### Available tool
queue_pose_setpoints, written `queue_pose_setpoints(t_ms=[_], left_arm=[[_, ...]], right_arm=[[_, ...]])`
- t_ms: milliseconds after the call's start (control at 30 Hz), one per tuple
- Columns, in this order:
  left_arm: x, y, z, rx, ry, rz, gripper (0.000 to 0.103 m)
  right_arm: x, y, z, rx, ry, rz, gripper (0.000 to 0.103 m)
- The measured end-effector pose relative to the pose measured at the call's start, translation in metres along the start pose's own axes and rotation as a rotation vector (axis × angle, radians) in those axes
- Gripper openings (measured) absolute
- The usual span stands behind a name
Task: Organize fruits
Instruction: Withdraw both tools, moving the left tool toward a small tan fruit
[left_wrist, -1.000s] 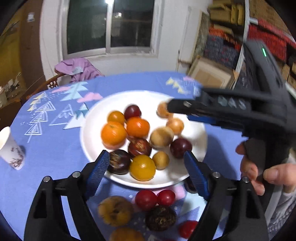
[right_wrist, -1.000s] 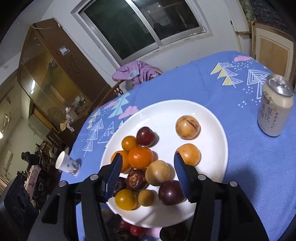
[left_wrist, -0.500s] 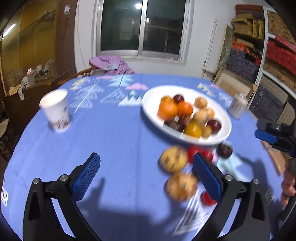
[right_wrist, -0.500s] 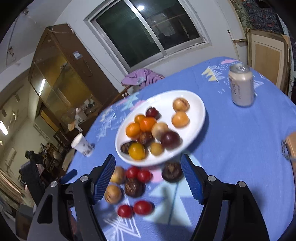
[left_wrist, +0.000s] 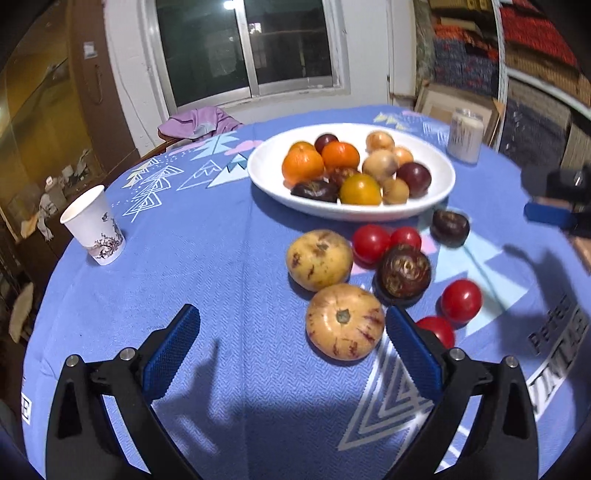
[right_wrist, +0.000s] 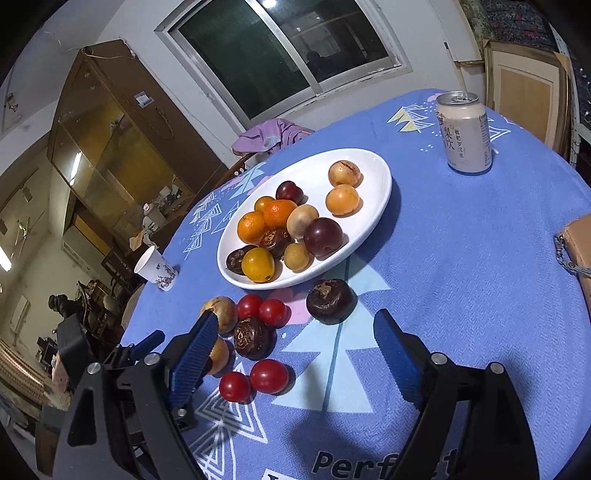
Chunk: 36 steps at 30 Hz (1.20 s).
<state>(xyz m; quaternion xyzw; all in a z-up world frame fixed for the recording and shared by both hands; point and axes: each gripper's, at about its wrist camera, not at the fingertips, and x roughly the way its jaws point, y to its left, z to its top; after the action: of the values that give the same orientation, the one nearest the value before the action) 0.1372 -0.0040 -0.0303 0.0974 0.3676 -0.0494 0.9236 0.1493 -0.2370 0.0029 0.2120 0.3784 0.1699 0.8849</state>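
The left gripper (left_wrist: 291, 350) stands wide with nothing held; a pale yellow, purple-streaked round melon-fruit (left_wrist: 344, 321) lies just inside its right pad, seemingly apart from it. The right gripper (right_wrist: 291, 354) is opening, empty, over bare blue cloth with a wrinkled dark brown fruit (right_wrist: 330, 301) beyond its tips.

A second yellow speckled fruit (left_wrist: 319, 259), four red cherry tomatoes (right_wrist: 262, 376) and another dark brown fruit (right_wrist: 253, 338) lie loose on the blue patterned tablecloth (left_wrist: 207, 258) near its front edge. The white oval plate (right_wrist: 373, 177) toward the middle already carries about a dozen fruits, so perhaps over half seems done.
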Motion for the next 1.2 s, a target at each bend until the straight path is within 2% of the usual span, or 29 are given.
queue_pose_setpoints(t_ms=[167,367,500,533,600,667,767,933,1067,1200], left_arm=[[-0.002,0.0,-0.001,0.028,-0.011,0.025,0.099],[-0.015,0.024,-0.01,0.0,-0.029,0.059,0.099],[-0.021,0.058,-0.027,-0.043,-0.013,0.218,0.099],[-0.02,0.072,-0.029,-0.101,0.002,0.215,0.099],[-0.022,0.09,-0.028,-0.193,-0.003,0.161,0.099],[-0.029,0.093,-0.028,-0.217,-0.032,0.117,0.099],[-0.04,0.073,-0.027,-0.122,-0.089,0.126,0.099],[-0.045,0.031,-0.028,0.029,-0.113,0.082,0.099],[-0.036,0.004,-0.028,0.137,-0.086,0.104,0.099],[-0.025,-0.003,-0.023,0.157,-0.058,0.092,0.099]], right_arm=[[0.002,0.003,-0.002,-0.012,0.01,-0.003,0.087],[0.003,-0.003,-0.002,0.012,0.02,-0.004,0.087],[0.001,-0.002,-0.001,0.015,0.019,0.012,0.087],[0.001,-0.001,-0.001,0.012,0.019,0.012,0.087],[0.001,0.0,-0.002,0.004,0.021,0.009,0.087],[0.003,0.0,-0.002,0.001,0.023,0.005,0.087],[0.004,-0.001,-0.002,0.006,0.026,0.0,0.087],[0.004,-0.001,-0.003,0.002,0.025,0.0,0.087],[0.006,0.0,-0.003,-0.004,0.034,-0.005,0.087],[0.007,0.002,-0.004,-0.011,0.037,-0.01,0.087]])
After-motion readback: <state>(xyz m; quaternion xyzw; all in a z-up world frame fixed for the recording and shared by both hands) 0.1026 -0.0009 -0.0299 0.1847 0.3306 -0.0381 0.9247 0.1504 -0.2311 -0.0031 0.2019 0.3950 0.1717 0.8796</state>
